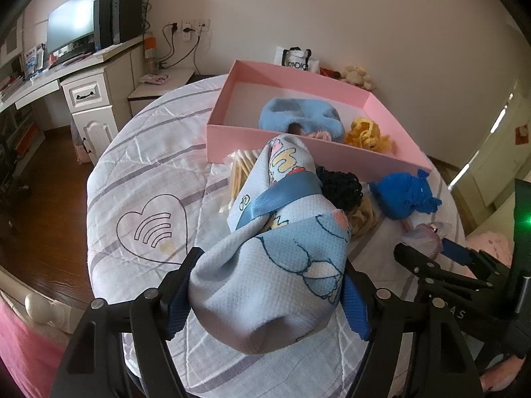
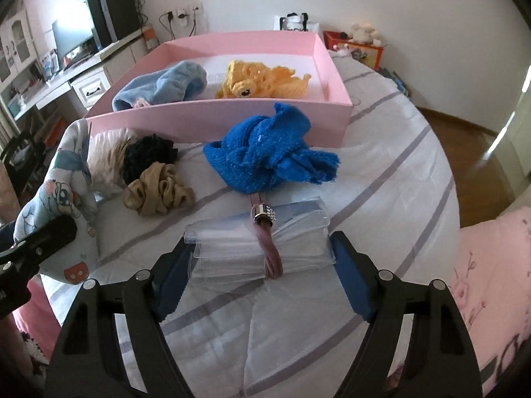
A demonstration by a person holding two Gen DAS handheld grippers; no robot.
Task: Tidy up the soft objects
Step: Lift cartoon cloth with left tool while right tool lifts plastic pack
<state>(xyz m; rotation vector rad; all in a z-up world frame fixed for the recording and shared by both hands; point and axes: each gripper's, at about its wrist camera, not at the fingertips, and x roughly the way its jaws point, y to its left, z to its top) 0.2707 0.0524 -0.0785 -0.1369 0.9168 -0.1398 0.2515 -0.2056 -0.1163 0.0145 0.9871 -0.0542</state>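
Nearest the left wrist camera: left gripper [image 1: 265,285] clamped on the near end of a rolled cartoon-print cloth [image 1: 275,265], blue pads pressed into both sides, fabric bulging between them. Tied round the middle with a blue ribbon [image 1: 282,195], far end reaching toward the pink box [image 1: 332,159].

Nearest the right wrist camera: right gripper [image 2: 259,258] closed on a clear plastic packet [image 2: 298,242], pads against both of its short ends. Lying flat on the striped bed [image 2: 381,172], crossed by a pink cord bracelet [image 2: 270,248] with a metal bead.

Just beyond the packet, toward the middle of the bed: a bright blue knitted piece [image 2: 265,152], bunched, touching the far end of the bracelet. To its left: a tan scrunchie [image 2: 159,189], then a black scrunchie [image 2: 146,156] touching it, then a pale fluffy piece [image 2: 106,156] beside the cloth roll. Left of the roll, close to the box's front wall: a pack of cotton swabs [image 1: 242,169].

Farther back, toward the far edge of the bed: the open box, with a light blue fleece item [image 2: 166,86] at its left and a yellow knitted item [image 2: 262,79] at its right, both near the front wall.
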